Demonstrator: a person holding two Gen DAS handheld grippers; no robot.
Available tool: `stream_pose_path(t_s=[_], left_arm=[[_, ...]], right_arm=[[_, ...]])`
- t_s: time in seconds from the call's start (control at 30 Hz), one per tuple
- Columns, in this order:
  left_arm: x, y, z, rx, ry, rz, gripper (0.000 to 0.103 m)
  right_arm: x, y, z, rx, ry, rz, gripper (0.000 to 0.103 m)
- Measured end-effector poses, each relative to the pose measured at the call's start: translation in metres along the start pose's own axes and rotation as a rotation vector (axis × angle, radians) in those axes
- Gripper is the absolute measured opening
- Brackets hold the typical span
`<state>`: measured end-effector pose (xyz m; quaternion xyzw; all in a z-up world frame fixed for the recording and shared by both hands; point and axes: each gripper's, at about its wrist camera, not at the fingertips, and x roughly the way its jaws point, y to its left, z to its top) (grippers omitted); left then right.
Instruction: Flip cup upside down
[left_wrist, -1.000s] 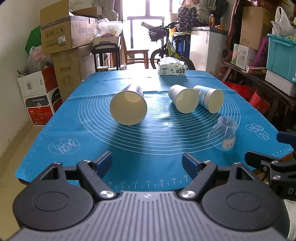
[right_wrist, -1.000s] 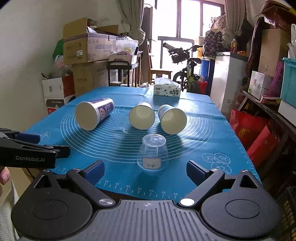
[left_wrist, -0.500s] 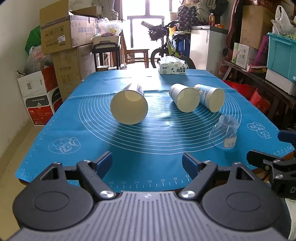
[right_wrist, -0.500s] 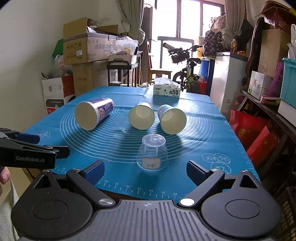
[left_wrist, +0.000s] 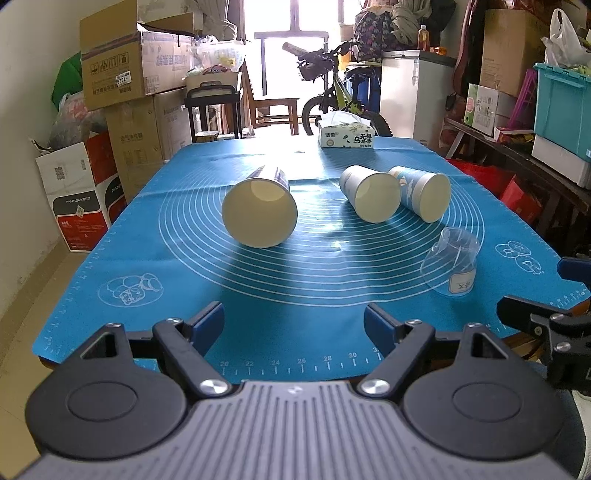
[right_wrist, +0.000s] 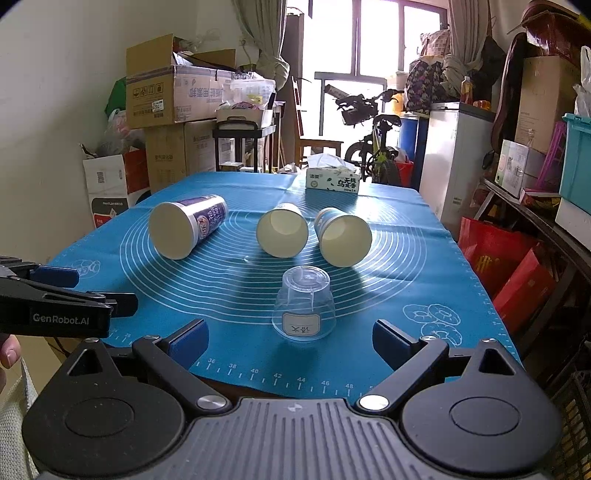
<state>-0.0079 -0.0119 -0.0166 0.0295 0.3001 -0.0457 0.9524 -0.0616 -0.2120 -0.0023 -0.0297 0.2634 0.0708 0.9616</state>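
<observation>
Nearest in, both grippers sit at the front edge of the table, and both are spread wide with nothing between the fingers: the right gripper (right_wrist: 290, 336) points straight at the clear cup (right_wrist: 304, 302), and the left gripper (left_wrist: 293, 319) is aimed at open mat (left_wrist: 147, 229) left of it.

What's changed over the last second? Pretty much nothing. The left view drifted a tiny bit, the cups haven't budged, and neither claw has closed or moved in. So no real progress on the flip either way in that stretch.

The clear cup is the interesting one. It's already mouth-down on the mat, base up, label reading upside down, just ahead of the right gripper. If that's the task's cup, it already sits as the task wants. The scene also fits a job where the paper ones are the targets.

Count, going back:
- 1 clear cup, inverted
- 3 paper cups, all on their sides with mouths facing the cameras: a tall one (right_wrist: 186, 229) off to the left, then two shorter ones (right_wrist: 282, 234) (right_wrist: 343, 236) close together, whether touching is hard to say
- 1 tissue box (right_wrist: 332, 181) at the far edge
</observation>
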Motion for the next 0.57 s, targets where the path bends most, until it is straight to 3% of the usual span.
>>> stream_pose_path(t_s=[0.4, 0.57], left_arm=[[-0.0008, 0.0013, 0.0001, 0.004, -0.003, 0.001, 0.083], [-0.004, 0.0015, -0.0001, 0.007, -0.026, 0.007, 0.091]], right_arm=[[0.0006, -0.0004, 0.0002, 0.001, 0.002, 0.001, 0.097], [0.0005, -0.0006, 0.0002, 0.001, 0.002, 0.001, 0.097]])
